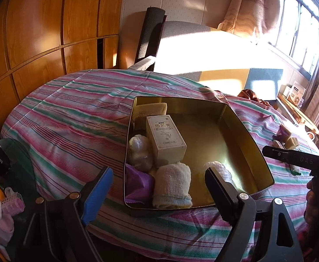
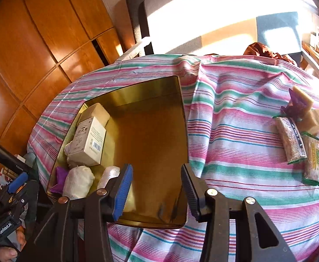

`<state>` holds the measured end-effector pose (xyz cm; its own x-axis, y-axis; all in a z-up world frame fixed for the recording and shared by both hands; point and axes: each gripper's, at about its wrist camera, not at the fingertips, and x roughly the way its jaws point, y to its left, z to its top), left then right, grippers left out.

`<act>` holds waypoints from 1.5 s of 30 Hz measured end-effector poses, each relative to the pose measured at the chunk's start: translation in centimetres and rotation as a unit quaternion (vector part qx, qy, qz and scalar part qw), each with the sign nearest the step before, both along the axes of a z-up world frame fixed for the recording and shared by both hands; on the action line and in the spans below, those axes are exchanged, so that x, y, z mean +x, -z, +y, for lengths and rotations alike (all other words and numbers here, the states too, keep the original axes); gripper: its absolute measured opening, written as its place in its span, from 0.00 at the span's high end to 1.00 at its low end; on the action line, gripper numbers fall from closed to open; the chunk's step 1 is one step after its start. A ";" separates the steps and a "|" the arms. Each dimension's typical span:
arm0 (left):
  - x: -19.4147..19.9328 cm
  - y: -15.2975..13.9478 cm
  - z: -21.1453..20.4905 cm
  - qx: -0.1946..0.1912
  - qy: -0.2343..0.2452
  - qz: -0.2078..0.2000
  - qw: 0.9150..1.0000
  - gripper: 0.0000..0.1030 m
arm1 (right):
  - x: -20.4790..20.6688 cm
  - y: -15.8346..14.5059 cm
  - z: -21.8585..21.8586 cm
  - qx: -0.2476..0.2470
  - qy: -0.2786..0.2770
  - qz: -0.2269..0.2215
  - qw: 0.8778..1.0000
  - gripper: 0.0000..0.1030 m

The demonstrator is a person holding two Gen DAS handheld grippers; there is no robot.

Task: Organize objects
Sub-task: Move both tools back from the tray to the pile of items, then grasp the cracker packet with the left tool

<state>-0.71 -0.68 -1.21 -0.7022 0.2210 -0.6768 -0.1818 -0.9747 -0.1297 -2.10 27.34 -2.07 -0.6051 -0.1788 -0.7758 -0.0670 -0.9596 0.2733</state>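
Your left gripper (image 1: 157, 187) hangs with jaws released over the near end of the gold metal tin (image 1: 242, 118), empty. Your right gripper (image 2: 157, 187) also grasps nothing, its ribbed pads apart. Inside the tin: a white carton (image 1: 166, 142), a rolled waffle-weave cloth (image 1: 172, 183). Wrapped snack bars (image 2: 292, 139) lie on the striped cloth (image 2: 236, 120).
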 end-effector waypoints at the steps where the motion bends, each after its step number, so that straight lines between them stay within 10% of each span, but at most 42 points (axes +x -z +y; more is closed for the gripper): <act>1: 0.0 0.0 0.2 0.000 0.001 0.000 1.000 0.16 | 0.1 0.0 0.6 -0.001 0.008 0.001 1.000 0.54; 15: -0.7 -0.4 4.6 -0.010 0.055 -0.009 0.998 0.16 | 2.0 -0.9 16.2 0.036 0.158 -0.013 0.987 0.50; 27: -1.1 -2.2 10.6 -0.027 0.112 0.002 0.993 0.16 | 6.7 1.7 32.2 0.042 0.375 -0.024 0.926 0.48; 37: -2.1 -4.0 22.6 0.006 0.223 -0.019 0.975 0.15 | 7.2 2.3 32.9 -0.005 0.385 -0.032 0.922 0.48; 45: -5.3 0.0 32.8 -0.001 0.259 -0.093 0.962 0.15 | 8.8 2.4 34.5 -0.055 0.422 -0.023 0.905 0.48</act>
<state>-6.02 32.17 -1.20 -0.3658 0.5073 -0.7803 -0.6160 -0.7605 -0.2057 6.74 61.88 -4.48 -0.5304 0.2546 -0.8086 -0.7761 -0.5298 0.3422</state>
